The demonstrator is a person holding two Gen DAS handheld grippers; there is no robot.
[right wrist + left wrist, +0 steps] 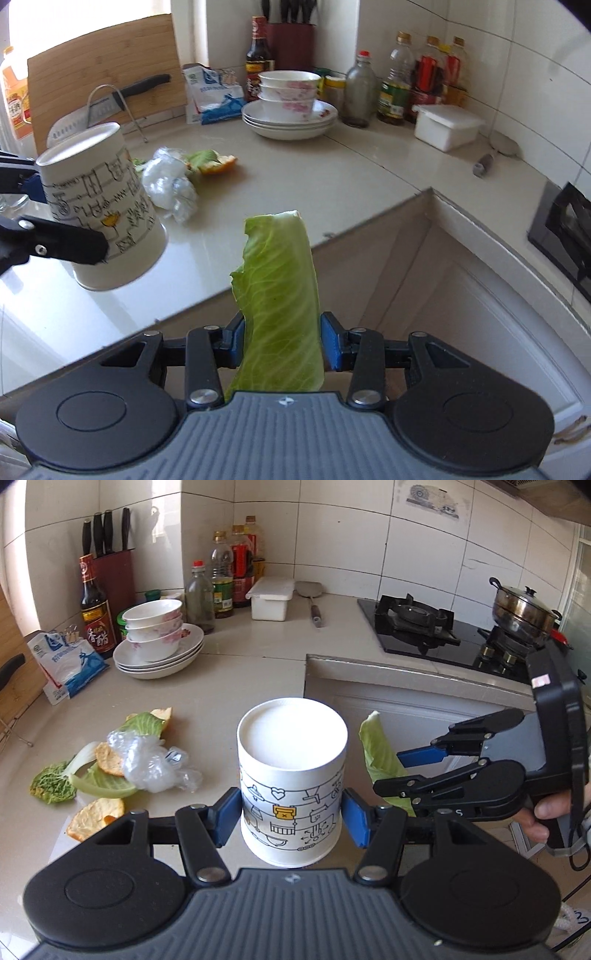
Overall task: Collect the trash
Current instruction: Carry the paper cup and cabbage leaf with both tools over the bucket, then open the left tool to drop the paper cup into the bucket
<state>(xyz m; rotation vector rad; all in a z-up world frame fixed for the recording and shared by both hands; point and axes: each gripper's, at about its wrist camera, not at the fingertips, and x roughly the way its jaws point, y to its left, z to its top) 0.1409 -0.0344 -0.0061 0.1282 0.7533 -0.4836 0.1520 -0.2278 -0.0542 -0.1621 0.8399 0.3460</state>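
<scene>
Paper cup (291, 775) pinched between left gripper (291, 818) pads, lifted off countertop (229, 686) near its front edge. Right gripper (282, 345) clamped on cabbage leaf (279, 295), just right of cup, over counter corner. Scrap pile (110, 760) with plastic wrap (155, 766) left of cup; bare counter behind.

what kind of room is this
A home kitchen, most likely: a black glass gas hob carrying a lidded steel pot, a dark red knife block beside condiment bottles, and stacked floral white bowls on the beige countertop.
</scene>
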